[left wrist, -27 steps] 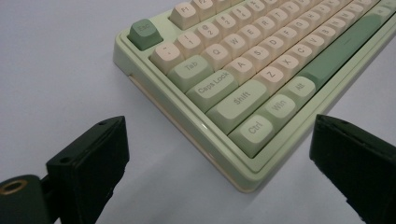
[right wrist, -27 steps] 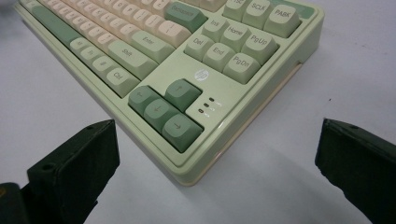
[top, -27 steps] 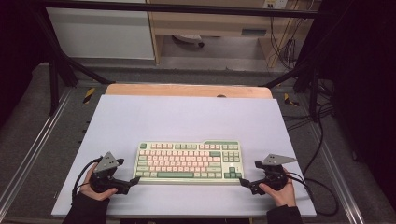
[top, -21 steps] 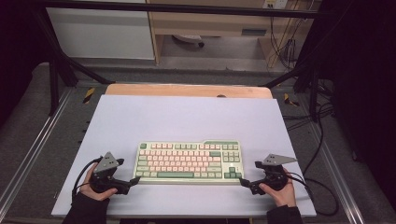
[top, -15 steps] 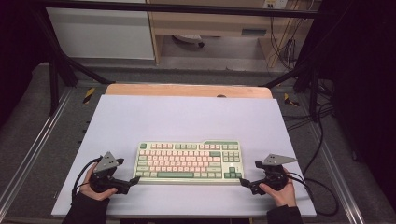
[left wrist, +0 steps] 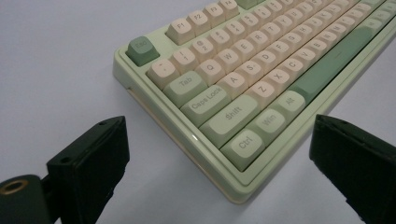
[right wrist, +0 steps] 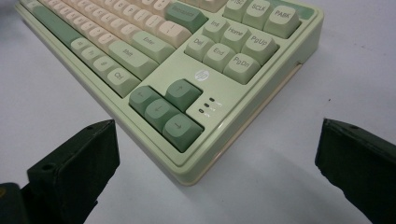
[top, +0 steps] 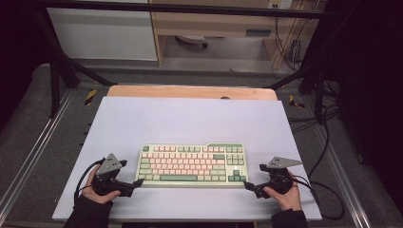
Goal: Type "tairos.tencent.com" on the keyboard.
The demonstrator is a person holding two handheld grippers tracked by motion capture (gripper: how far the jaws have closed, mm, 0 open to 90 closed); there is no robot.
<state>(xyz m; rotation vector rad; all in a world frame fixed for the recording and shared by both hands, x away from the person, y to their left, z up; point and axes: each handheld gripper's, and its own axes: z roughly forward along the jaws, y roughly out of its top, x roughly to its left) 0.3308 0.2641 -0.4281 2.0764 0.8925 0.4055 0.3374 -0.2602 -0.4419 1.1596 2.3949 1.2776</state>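
Observation:
A pale green keyboard (top: 192, 165) with cream and green keys lies flat on the white table mat (top: 190, 118), near its front. My left gripper (top: 137, 183) sits at the keyboard's front left corner, held low by a hand. In the left gripper view, the gripper (left wrist: 217, 137) is open, and the Ctrl corner of the keyboard (left wrist: 261, 79) lies between its jaws without touching them. My right gripper (top: 248, 185) sits at the front right corner. In the right gripper view, that gripper (right wrist: 218, 137) is open too, with the arrow-key corner of the keyboard (right wrist: 187, 70) between the jaws.
A wooden table edge (top: 190, 91) shows beyond the mat. Black frame bars (top: 62, 71) stand at both sides. Cables (top: 328, 190) trail on the floor at the right. Bare mat lies behind the keyboard.

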